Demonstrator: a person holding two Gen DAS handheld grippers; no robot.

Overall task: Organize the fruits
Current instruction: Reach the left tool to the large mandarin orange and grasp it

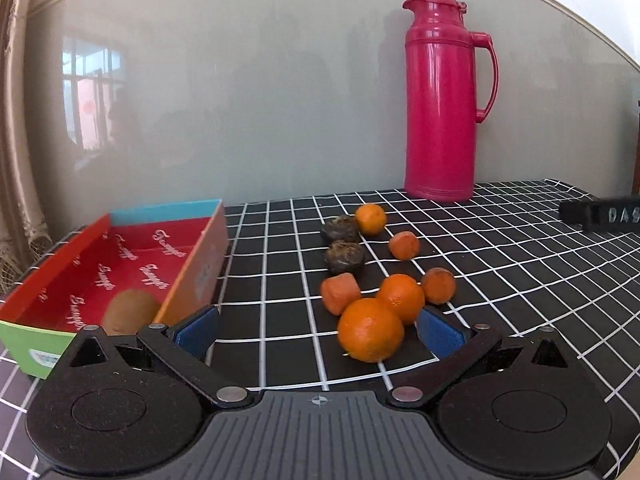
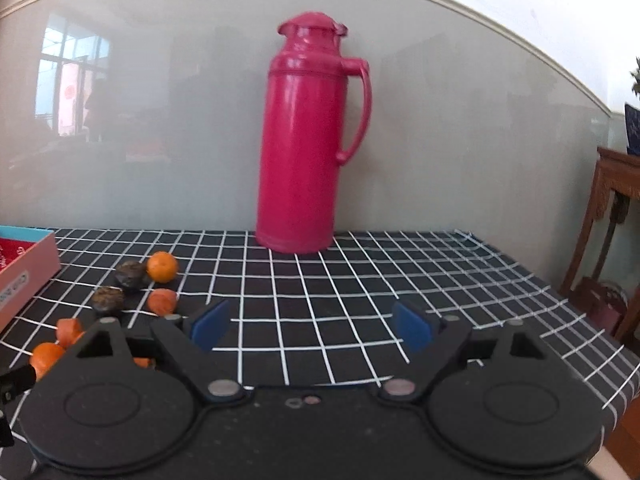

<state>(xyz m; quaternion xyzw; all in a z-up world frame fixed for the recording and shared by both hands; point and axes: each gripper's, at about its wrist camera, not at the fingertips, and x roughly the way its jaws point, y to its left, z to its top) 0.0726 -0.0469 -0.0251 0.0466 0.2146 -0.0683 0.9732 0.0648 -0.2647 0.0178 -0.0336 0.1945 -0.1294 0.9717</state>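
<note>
A red cardboard box (image 1: 60, 276) with coloured walls stands at the left and holds a brown kiwi (image 1: 130, 312). To its right lie several oranges, the nearest orange (image 1: 370, 329) lying inside the right blue pad of my open, empty left gripper (image 1: 318, 330). Behind it lie another orange (image 1: 401, 297), orange carrot-like pieces (image 1: 340, 293) and two dark wrinkled fruits (image 1: 344, 257). My right gripper (image 2: 312, 326) is open and empty over bare cloth; the fruit pile (image 2: 120, 292) and the box corner (image 2: 24, 272) lie to its left.
A tall pink thermos jug (image 1: 440, 96) stands at the back by the grey wall; it is also in the right wrist view (image 2: 300, 140). A black object with letters (image 1: 600, 214) lies far right. The black checked tablecloth (image 2: 440, 280) ends at the right edge beside a wooden stand (image 2: 612, 200).
</note>
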